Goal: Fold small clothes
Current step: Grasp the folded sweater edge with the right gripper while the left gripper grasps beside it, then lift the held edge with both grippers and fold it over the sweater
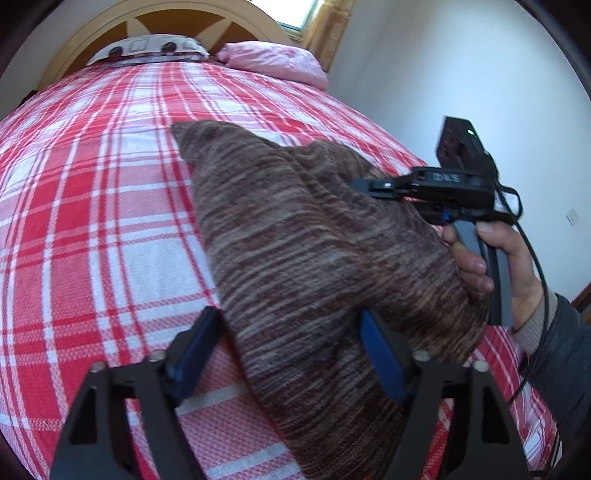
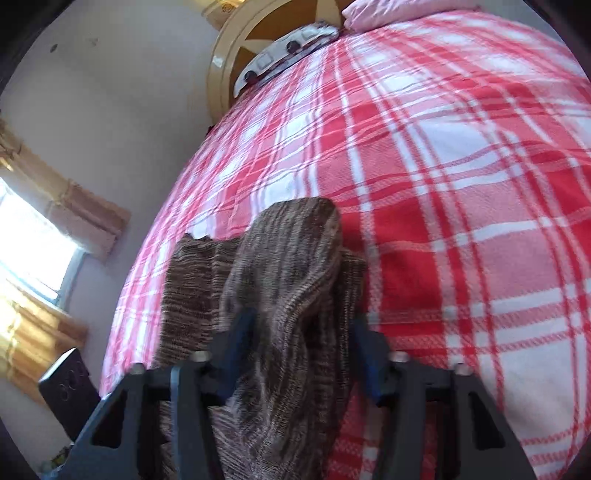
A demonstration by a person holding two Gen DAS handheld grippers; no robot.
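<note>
One brown knit garment (image 1: 295,240) on plaid bed (image 1: 92,221), both hand-held grippers, left (image 1: 291,354), right (image 2: 301,350), straddling it, grip unclear

One brown striped knit garment (image 1: 295,236), centre of frame, on bed. One red-and-white plaid bedspread (image 1: 92,206). Two pillows at top: one patterned white (image 1: 147,48), one pink (image 1: 273,61). One wooden headboard (image 1: 122,26), top left. One window (image 2: 26,240), left edge in right wrist view. Two grippers: left gripper (image 1: 291,350) at bottom of frame, right gripper (image 1: 373,186) at right. One hand (image 1: 491,266) visible, right side.
</note>
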